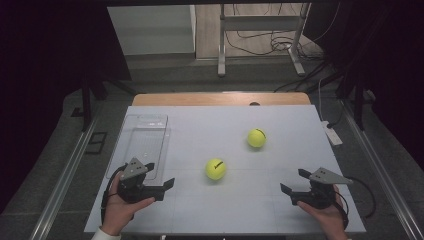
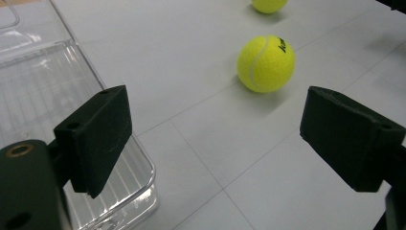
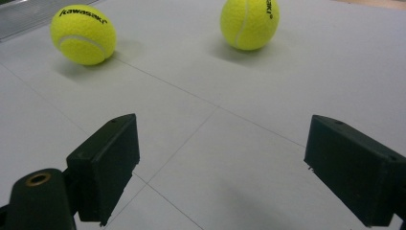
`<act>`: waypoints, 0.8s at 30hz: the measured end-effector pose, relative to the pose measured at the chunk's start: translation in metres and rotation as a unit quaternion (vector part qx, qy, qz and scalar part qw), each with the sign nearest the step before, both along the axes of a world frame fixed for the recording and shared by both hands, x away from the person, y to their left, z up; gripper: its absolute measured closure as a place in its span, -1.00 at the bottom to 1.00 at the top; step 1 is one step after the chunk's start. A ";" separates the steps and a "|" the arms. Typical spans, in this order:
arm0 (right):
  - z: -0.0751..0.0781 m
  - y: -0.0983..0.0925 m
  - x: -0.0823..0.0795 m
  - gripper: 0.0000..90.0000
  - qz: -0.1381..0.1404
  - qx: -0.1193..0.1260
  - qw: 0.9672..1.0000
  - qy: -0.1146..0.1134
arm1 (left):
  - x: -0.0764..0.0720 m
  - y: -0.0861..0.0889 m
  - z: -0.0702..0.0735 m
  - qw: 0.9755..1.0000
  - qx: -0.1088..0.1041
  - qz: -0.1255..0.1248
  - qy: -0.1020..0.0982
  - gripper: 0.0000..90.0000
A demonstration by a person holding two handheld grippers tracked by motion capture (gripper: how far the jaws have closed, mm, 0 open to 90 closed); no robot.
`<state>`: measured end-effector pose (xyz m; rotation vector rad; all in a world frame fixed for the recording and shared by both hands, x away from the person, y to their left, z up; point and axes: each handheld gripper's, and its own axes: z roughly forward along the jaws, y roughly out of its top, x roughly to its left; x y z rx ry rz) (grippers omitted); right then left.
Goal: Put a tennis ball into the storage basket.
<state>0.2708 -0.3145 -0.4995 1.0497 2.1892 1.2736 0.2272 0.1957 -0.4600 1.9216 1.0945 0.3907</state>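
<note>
Two yellow tennis balls lie on the white table (image 1: 210, 115). The nearer ball (image 1: 215, 169) (image 2: 266, 63) (image 3: 83, 34) rests at the middle, and the farther ball (image 1: 256, 138) (image 2: 269, 5) (image 3: 249, 23) sits behind it to the right. A clear plastic tray (image 1: 142, 142) (image 2: 38, 86) lies empty on the left. My left gripper (image 1: 161, 175) (image 2: 215, 139) is held low beside the tray's near corner, open, pointing right toward the nearer ball. My right gripper (image 1: 294, 181) (image 3: 220, 167) is at the front right, open, with nothing between its jaws, facing both balls.
A white power strip (image 1: 331, 132) lies at the table's right edge. Beyond the table's wooden back edge (image 1: 220, 98) stand a metal frame (image 1: 260, 35) and loose cables on the floor. Dark curtains close in both sides.
</note>
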 end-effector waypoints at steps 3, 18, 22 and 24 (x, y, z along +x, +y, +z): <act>0.000 0.001 0.000 -0.74 0.000 0.001 1.000 0.001 | 0.001 -0.005 0.005 1.000 0.009 -0.009 0.005 -0.74; -0.001 0.001 0.001 -0.74 -0.002 -0.002 1.000 0.002 | 0.010 -0.018 0.016 1.000 0.009 -0.021 0.000 -0.76; -0.001 0.001 0.001 -0.74 -0.002 -0.003 1.000 0.002 | 0.014 -0.023 0.019 1.000 0.008 -0.024 -0.002 -0.76; -0.001 0.002 0.001 -0.74 -0.001 -0.003 1.000 0.002 | 0.015 -0.024 0.020 1.000 0.008 -0.025 -0.002 -0.76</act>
